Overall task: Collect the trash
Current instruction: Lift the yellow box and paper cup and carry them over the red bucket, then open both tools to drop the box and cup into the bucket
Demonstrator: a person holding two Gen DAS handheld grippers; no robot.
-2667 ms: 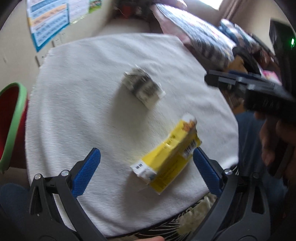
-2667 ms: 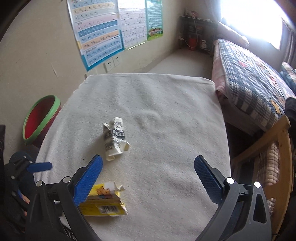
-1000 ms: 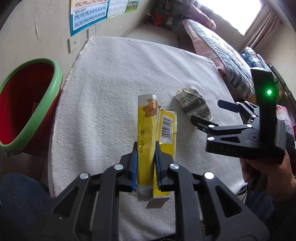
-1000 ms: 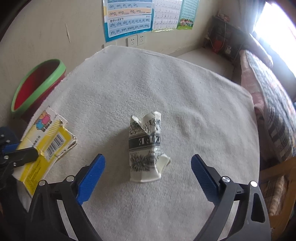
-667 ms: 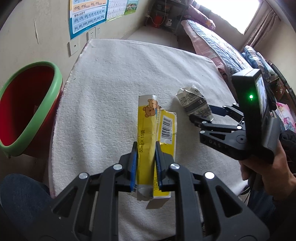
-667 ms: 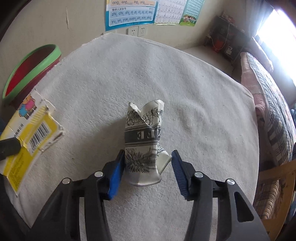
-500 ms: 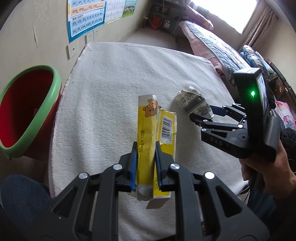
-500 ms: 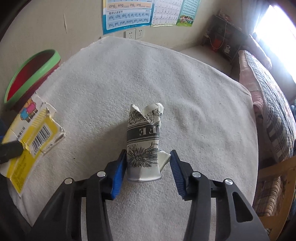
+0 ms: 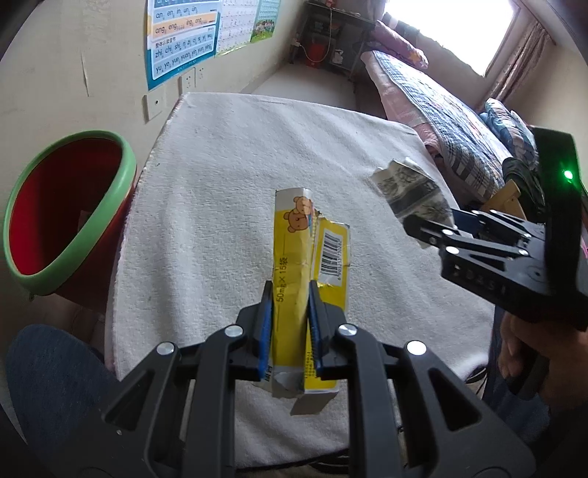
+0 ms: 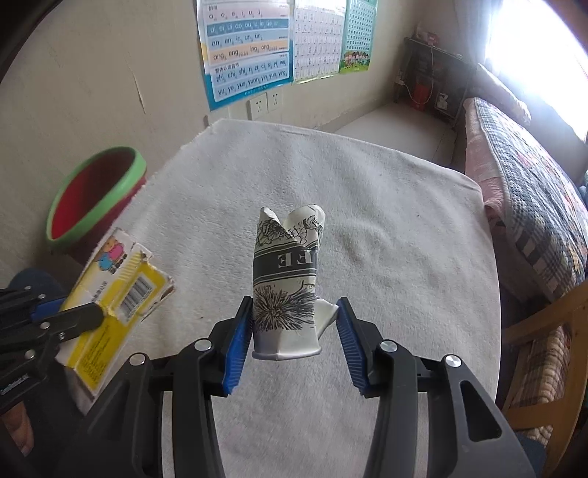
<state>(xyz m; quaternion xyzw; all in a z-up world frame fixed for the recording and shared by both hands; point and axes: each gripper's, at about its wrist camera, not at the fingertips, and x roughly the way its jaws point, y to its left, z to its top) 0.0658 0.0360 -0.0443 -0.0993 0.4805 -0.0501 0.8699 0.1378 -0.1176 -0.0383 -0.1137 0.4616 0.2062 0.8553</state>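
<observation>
Trash was lifted clear of the table (image 9: 228, 176): our left gripper (image 9: 290, 323) pinched the yellow carton (image 9: 294, 257), our right gripper (image 10: 294, 331) clasped the crushed paper cup (image 10: 284, 279), ready for the bin (image 9: 70, 217).

Daylight pours in from a window (image 9: 452, 29) at one o'clock in the left wrist view, blown out to white; the right wrist view shows the same glare (image 10: 544, 55). The room is bright and evenly lit, with soft, faint shadows. Fisheye bending curves the edges, corners vignette black, and focus is sharp.
</observation>
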